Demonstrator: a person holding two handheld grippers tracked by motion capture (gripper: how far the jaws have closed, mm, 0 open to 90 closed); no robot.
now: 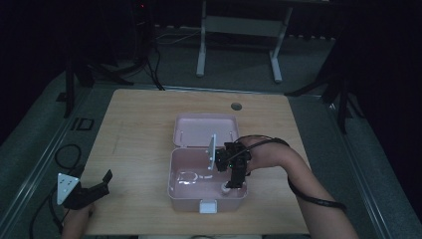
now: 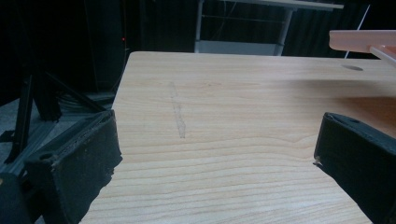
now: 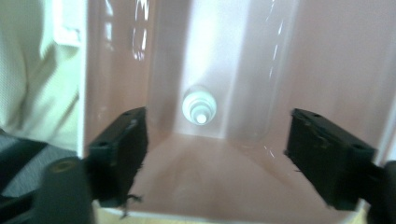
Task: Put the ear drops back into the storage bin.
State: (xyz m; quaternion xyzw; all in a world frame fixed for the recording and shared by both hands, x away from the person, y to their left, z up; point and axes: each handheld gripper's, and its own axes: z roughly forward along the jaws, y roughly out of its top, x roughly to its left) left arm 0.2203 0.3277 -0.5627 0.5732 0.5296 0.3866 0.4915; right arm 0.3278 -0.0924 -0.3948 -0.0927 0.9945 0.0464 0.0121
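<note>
Pink plastic makes up the open box (image 1: 185,191) that is sitting near the middle of the wooden worktop (image 1: 139,129), with its lid (image 1: 205,130) lying flat behind it on the far side. A white latch (image 1: 208,205) is showing on the box's near wall.

Over the right part of the box, the right gripper (image 1: 235,185) is pointing down into it, held by the person's right hand (image 1: 259,158), whose forearm is coming in from the lower right with a black cable looping around it. Its jaws are standing spread apart, with nothing pinched between them. Beneath the gripper, a small white round object (image 1: 225,188) is lying on the box's floor near the right front corner. In the right gripper view, this object (image 3: 200,108) is showing as a white ringed cap seen end-on, lying between and beyond the two black jaws, apart from both; what exactly it is cannot be told. A faint clear shape is also lying on the box's floor to the left, too dim to identify.

At the lower left corner of the worktop, the left gripper (image 1: 99,183) is resting low, well apart from the box, pointing towards it. Its jaws are spread wide and are pinching nothing; in the left gripper view bare wood is lying between them, with the box's pink edge (image 2: 362,39) showing at the upper right.
</note>
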